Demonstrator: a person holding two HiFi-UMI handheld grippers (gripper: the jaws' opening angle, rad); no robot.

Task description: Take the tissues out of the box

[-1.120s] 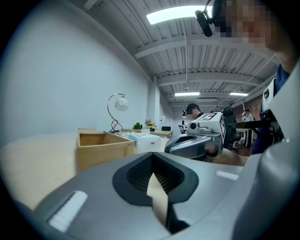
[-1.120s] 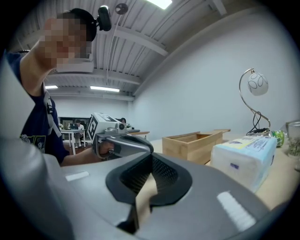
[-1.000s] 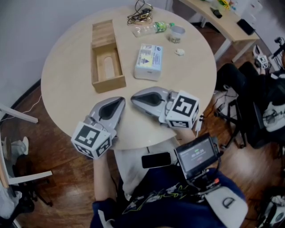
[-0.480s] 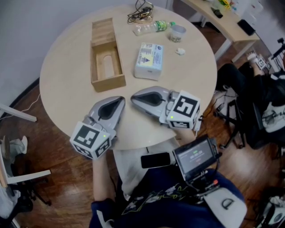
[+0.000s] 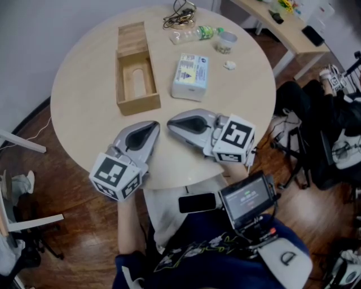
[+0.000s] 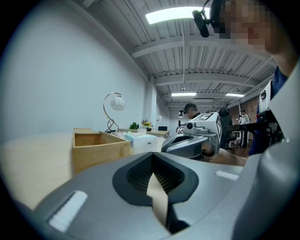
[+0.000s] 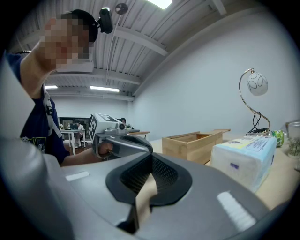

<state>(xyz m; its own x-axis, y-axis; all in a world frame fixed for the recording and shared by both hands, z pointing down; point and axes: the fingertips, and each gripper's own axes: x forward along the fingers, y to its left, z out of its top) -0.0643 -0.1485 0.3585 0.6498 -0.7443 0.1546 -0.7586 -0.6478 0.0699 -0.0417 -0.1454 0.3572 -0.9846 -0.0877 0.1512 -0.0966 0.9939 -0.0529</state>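
Little has changed across the last second. The left gripper (image 5: 154,126) and the right gripper (image 5: 170,122) still rest on the near edge of the round bench (image 5: 84,113), tips pointing toward each other and slightly apart. Only the head view itself has shifted a touch. Each gripper's own view shows its jaws pressed together with nothing between them.

The wooden box (image 5: 135,76) lies left of centre, open at the top. Its floor is bare wood with an oval cut-out, and a wooden panel covers its far end. The tissues (image 5: 190,77), a wrapped pack with a printed label, lie flat on the bench to the right of the box, apart from it and well clear of both grippers. Behind them are a bottle (image 5: 194,35), a cup (image 5: 225,42) and a tangle of cables (image 5: 179,17).

With the pack already outside the box and both grippers parked and idle, the task looks finished rather than under way. No tissues show in the open part of the box; what lies under the panel cannot be seen.
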